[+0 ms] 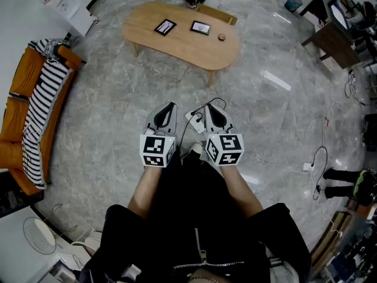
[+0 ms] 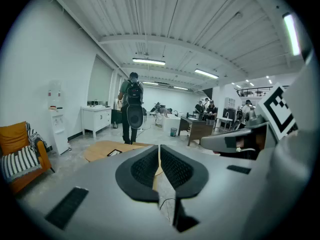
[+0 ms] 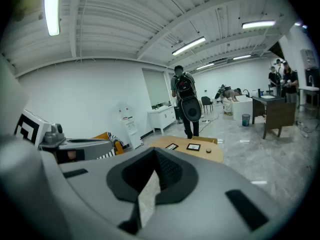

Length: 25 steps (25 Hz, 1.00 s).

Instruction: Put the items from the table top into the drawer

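The left claw (image 2: 159, 150) is clenched on nothing, its dark ribbed pads drawn together with only a hairline slit between them, and the right claw (image 3: 154, 153) is likewise closed and empty. Both are held side by side in front of the person's dark jacket (image 1: 194, 217), tipped a little downward over bare grey floor (image 1: 118, 117), with a thin cable (image 1: 188, 128) looping between them. Beyond them, well apart, stands the rounded wooden surface (image 1: 177, 46), and the task's things all lie on it: two flat dark-framed items (image 1: 165, 26) near each other and a small round thing (image 1: 221, 37) just past the second. A wooden piece (image 1: 219, 14) juts at the surface's far edge and may be the drawer, though I cannot tell. Someone with a backpack (image 3: 186, 101) stands at that far side, and an orange sofa (image 1: 17, 93) with a striped blanket (image 1: 41, 108) sits off to the left. By my reading the job has not begun — nothing is gripped and nothing is stowed. Left to do are the approach, every pick-up and the drawer itself.
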Each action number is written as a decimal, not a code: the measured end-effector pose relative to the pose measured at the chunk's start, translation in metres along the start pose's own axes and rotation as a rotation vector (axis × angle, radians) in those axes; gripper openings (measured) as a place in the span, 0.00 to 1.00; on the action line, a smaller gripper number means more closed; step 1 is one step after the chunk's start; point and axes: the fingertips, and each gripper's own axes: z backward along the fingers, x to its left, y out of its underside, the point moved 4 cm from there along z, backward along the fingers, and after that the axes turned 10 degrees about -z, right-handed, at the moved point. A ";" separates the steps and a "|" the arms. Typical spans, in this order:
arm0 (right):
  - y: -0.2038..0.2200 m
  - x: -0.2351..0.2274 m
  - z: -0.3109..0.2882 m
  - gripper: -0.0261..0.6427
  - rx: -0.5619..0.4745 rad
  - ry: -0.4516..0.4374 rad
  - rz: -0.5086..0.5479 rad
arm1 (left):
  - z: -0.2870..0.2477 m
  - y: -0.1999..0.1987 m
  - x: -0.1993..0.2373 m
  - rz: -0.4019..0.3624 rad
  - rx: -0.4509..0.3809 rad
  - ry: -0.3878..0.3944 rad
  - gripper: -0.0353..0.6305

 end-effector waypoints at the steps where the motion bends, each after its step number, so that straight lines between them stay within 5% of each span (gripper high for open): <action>1: 0.001 0.000 0.001 0.05 0.002 -0.001 0.000 | 0.000 0.000 -0.001 0.000 0.000 0.001 0.09; 17: 0.003 0.007 -0.005 0.05 -0.024 -0.035 -0.095 | -0.013 0.007 0.011 -0.007 0.030 0.059 0.09; 25: -0.009 -0.001 -0.029 0.05 -0.051 0.064 -0.122 | -0.053 0.004 0.033 -0.032 0.031 0.172 0.09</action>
